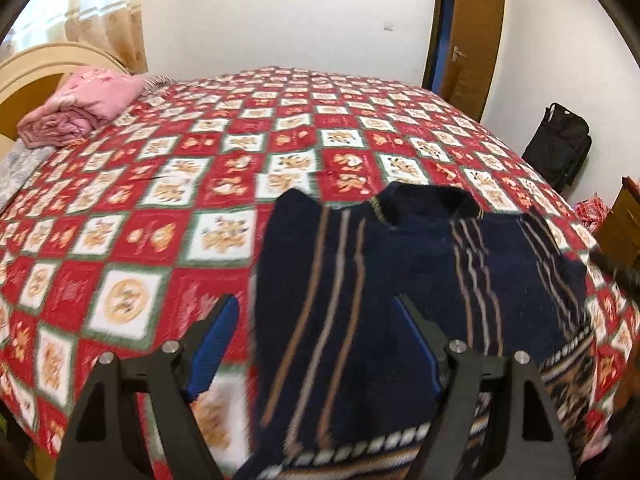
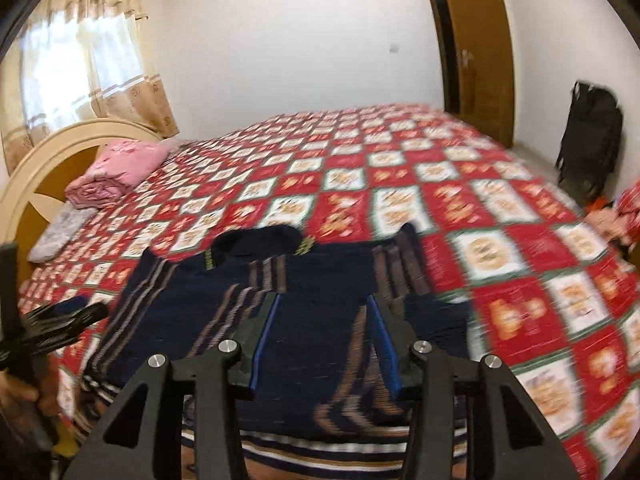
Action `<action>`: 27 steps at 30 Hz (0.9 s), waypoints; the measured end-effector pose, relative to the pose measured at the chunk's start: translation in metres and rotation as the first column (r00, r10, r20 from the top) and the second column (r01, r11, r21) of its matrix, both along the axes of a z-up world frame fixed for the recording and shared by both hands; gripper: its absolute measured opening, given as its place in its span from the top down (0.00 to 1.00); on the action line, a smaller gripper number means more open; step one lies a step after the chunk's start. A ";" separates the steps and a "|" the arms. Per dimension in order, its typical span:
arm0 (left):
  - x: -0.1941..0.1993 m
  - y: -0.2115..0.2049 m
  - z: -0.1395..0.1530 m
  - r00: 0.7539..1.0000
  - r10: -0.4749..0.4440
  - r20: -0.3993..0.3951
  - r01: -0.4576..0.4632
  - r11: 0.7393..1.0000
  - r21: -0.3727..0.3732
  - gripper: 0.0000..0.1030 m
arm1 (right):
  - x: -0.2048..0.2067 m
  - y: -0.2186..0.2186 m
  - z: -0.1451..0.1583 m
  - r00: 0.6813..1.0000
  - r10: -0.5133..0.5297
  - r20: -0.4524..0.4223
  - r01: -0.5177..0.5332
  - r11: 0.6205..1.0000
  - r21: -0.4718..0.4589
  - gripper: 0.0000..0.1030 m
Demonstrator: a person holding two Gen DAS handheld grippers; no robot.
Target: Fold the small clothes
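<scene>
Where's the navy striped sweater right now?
The navy striped sweater lies spread on the near part of the red patchwork bedspread, collar pointing away, under both open tongs; the pink folded bedding sits far off by the headboard.

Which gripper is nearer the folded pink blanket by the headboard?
Left. The left gripper hovers over the sweater's blanket-side edge; the right gripper is over its middle, farther from the pink blanket.

- Setting: home bedroom.
- Large bed [image 1: 280,128], red patchwork quilt, arched headboard [image 2: 60,152].
- Folded pink blanket [image 1: 80,104] at head end.
- Curtained window [image 2: 80,60], wooden door [image 1: 472,40].
</scene>
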State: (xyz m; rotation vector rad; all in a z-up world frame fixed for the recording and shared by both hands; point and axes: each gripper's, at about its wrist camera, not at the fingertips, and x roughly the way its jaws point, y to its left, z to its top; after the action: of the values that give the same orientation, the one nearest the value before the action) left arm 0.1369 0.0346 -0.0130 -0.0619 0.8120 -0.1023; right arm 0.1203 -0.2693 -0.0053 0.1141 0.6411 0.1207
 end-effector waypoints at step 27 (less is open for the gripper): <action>0.041 0.085 -0.017 0.949 0.315 -0.022 -0.315 0.949 -0.004 0.33 | -0.007 -0.027 -0.027 0.993 -0.058 -0.104 0.055 0.998 -0.033 0.55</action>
State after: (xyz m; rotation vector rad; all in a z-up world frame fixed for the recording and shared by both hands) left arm 0.1778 0.1194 -0.0301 -0.1996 0.8135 0.1984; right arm 0.1134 -0.2960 -0.0326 0.1103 0.7433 0.0509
